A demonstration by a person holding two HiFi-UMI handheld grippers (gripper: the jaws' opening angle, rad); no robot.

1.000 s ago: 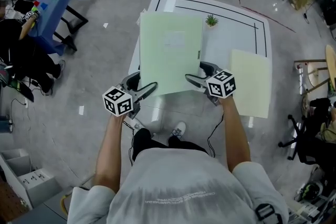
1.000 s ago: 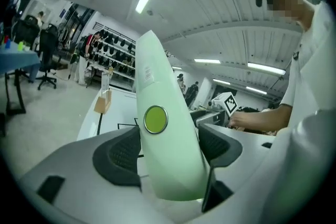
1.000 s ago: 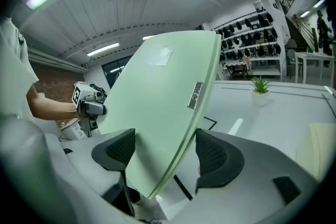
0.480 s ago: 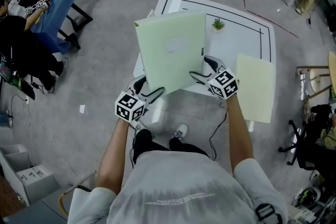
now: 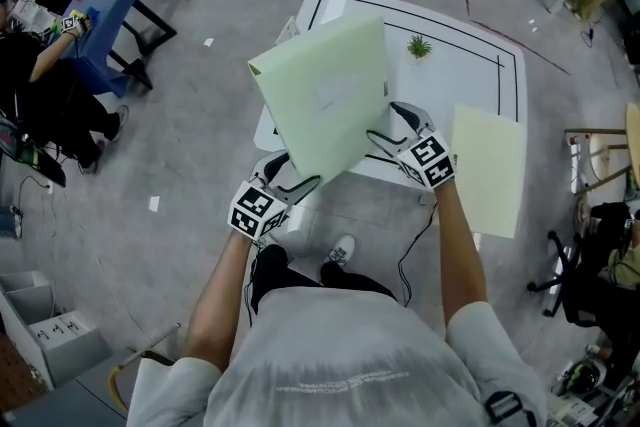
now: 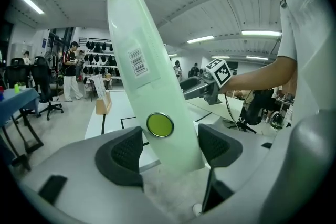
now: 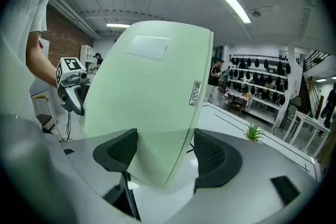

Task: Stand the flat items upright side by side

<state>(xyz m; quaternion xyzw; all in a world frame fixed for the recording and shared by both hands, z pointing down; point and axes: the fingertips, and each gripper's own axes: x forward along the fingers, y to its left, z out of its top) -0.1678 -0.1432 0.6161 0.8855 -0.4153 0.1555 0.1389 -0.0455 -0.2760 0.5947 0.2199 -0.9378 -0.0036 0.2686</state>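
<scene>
— Where is the green file box (image 5: 320, 100)?

— Off the table (image 5: 450, 80), held in the air over its near left corner. It is tilted, the top leaning towards the left edge and one broad face turned up to the head camera.

— Who has it?

— Both tools. The left gripper (image 5: 295, 173) holds the lower left corner. In the left gripper view its jaws are set wide on the box's narrow spine, both pads against the sides, just beside a round green finger hole (image 6: 159, 125) with a barcode label (image 6: 137, 63) above it.

— And the right gripper (image 5: 385, 123)?

— It is on the lower right corner. Its jaws stand wide and are closing, with the box's bottom edge between them. In the right gripper view one pad sits behind the broad face; the other looks to be touching the spine side, though the angle is poor there.

— The second flat item?

— A pale yellow folder (image 5: 488, 170) lies flat along the table's right edge, well apart from the raised box and from both grippers.

— Anything else on the table?

— A small green plant (image 5: 419, 46) near the far edge, inside the black line that runs round the top.
</scene>
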